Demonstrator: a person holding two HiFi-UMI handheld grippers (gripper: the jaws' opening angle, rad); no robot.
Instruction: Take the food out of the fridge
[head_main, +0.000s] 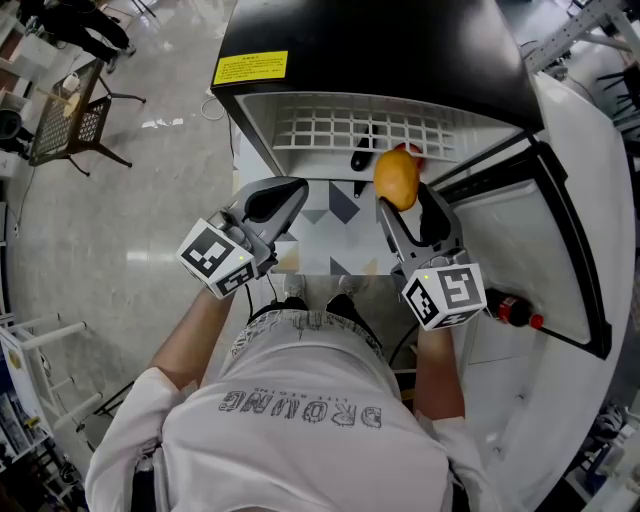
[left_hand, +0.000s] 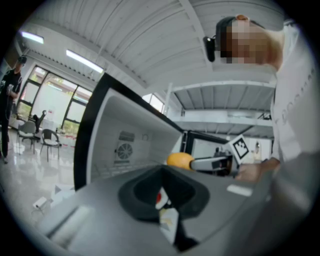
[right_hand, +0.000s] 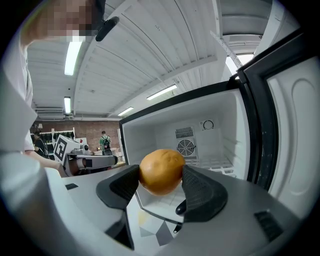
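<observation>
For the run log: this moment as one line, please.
right gripper: shut on orange fruit | left gripper: shut, empty | fridge: open, fruit held at its opening

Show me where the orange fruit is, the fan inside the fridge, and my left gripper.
orange fruit (right_hand: 161, 171): right gripper view, middle of its skin.
fridge fan (right_hand: 185, 148): right gripper view, centre of the round grille.
left gripper (head_main: 292, 192): head view, at its fingertips.
</observation>
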